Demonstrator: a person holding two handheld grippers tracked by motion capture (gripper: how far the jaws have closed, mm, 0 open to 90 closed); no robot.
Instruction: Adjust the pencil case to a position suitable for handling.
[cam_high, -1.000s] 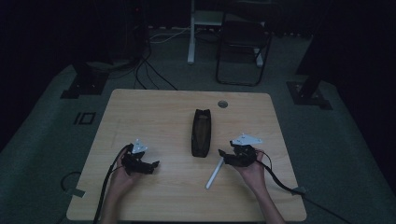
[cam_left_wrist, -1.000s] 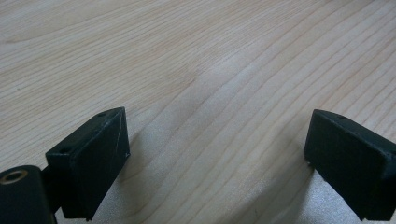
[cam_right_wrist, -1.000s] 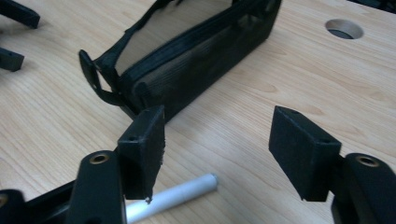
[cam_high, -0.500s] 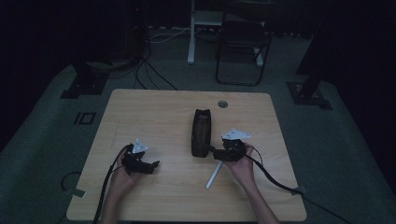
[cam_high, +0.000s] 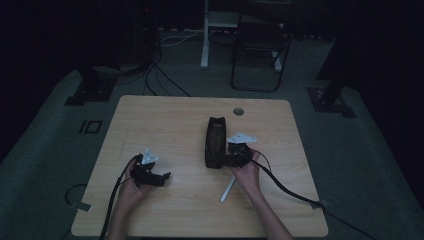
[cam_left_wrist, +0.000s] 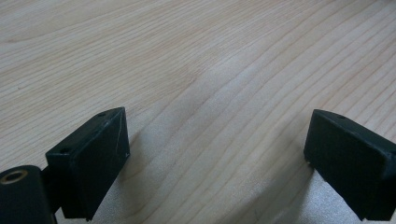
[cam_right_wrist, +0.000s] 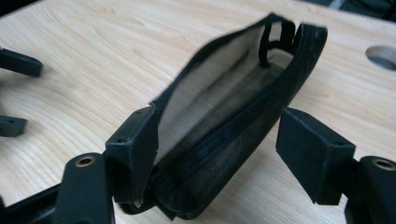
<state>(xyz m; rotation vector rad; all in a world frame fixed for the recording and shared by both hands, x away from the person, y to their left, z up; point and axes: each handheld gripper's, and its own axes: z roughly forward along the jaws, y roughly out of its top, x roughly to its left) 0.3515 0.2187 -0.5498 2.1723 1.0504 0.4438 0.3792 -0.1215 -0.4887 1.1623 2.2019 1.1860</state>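
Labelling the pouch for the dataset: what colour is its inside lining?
Beige lining inside the black mesh pouch, clearest in the right gripper view.

pouch (cam_right_wrist: 224, 140) — near end behind tongs | far end blurred

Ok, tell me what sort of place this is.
Probably a recording studio or lab: a wooden table stands alone on grey carpet under dark surroundings, with cables across the floor, black stand bases at the sides, and a folding chair behind.
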